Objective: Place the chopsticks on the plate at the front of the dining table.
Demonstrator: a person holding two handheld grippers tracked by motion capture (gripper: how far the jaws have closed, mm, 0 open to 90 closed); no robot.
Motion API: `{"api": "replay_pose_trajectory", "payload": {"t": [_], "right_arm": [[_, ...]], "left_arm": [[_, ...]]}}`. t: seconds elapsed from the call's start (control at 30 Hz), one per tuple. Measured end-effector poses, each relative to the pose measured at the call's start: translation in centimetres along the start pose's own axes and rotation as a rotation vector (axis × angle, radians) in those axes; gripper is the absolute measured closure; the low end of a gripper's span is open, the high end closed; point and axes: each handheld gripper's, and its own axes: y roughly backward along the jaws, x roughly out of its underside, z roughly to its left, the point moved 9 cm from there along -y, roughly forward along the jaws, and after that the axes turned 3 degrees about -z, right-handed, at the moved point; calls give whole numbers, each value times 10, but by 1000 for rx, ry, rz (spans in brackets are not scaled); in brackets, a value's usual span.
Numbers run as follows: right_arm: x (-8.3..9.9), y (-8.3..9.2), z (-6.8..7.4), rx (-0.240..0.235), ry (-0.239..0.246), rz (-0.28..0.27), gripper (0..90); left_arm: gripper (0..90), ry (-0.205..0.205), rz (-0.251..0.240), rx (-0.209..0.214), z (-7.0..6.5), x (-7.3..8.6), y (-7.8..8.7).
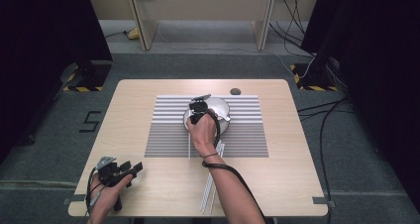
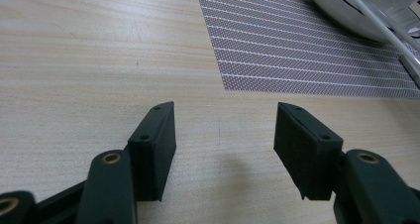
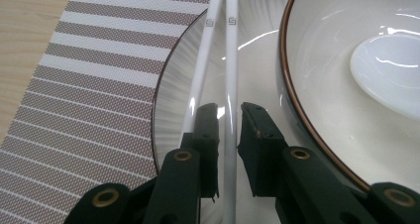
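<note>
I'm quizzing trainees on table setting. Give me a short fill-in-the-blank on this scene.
1. The white chopsticks rest across the rim of the ___.
2. The white spoon lies inside the ___.
3. The plate sits on a striped ___.
4. The left gripper stands with jaws ___ above the bare table.

Missing words: plate; bowl; mat; open

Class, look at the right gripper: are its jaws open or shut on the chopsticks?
Open. The right gripper straddles one white chopstick, gaps showing beside both pads.
</note>
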Motion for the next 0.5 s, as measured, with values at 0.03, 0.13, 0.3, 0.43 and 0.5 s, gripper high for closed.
{"api": "replay_pose_trajectory", "payload": {"t": [0.03,0.13,0.3,0.43,0.5], "right_arm": [[1,3,0,-2,0,1,770],[3,9,1,-13,6,1,767],[11,23,0,-26,10,14,773],[19,33,-3,-45,1,26,769],[20,37,-5,-53,-3,25,769]], "left_arm": [[411,0,0,0,0,0,0],[411,0,0,-1,0,0,0],[411,-3,1,-3,0,0,0],[411,-4,0,-4,0,0,0],[411,-4,0,-4,0,0,0]]}}
